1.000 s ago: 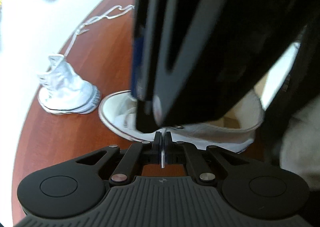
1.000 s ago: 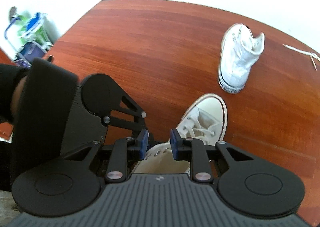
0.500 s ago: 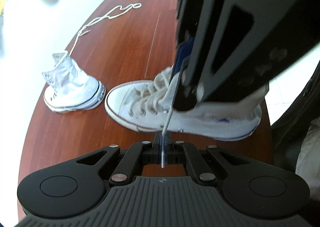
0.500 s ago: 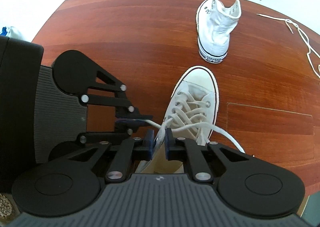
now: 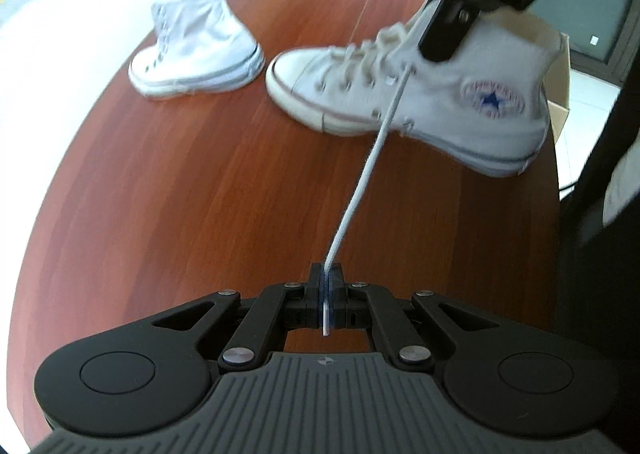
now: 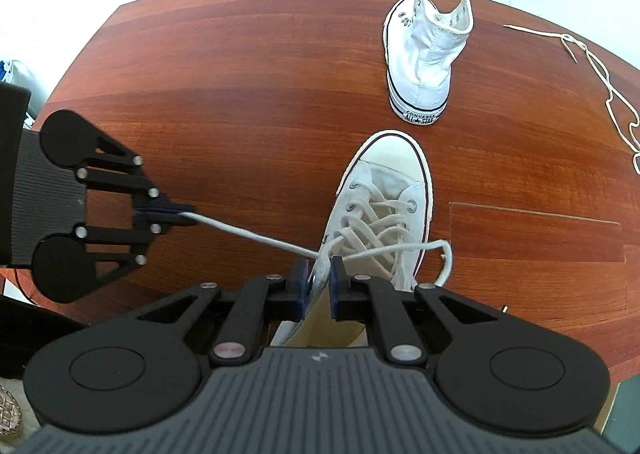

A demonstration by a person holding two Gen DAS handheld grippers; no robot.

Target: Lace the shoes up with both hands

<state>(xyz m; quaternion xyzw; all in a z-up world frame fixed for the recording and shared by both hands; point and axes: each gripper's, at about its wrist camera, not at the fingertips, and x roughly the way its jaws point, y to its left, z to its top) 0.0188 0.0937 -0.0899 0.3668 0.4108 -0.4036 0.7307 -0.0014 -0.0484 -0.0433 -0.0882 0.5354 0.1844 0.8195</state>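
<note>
Pulling taut, the left gripper (image 5: 327, 286) is clamped on the lace (image 5: 372, 158), whose long axis runs straight from its jaws up to the laced shoe (image 5: 420, 94).

From the right wrist, the right gripper (image 6: 319, 286), jaws just closed, pinches that shoe's eyelet flap (image 6: 318, 281); the lace leaves the shoe leftward to the left gripper (image 6: 166, 214).

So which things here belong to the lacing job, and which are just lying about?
In use:
- laced shoe
- its lace, pinched by the left hand-held gripper
- right hand-held gripper, holding the shoe's upper edge

Lying about:
- unlaced shoe
- loose lace
- table
</note>
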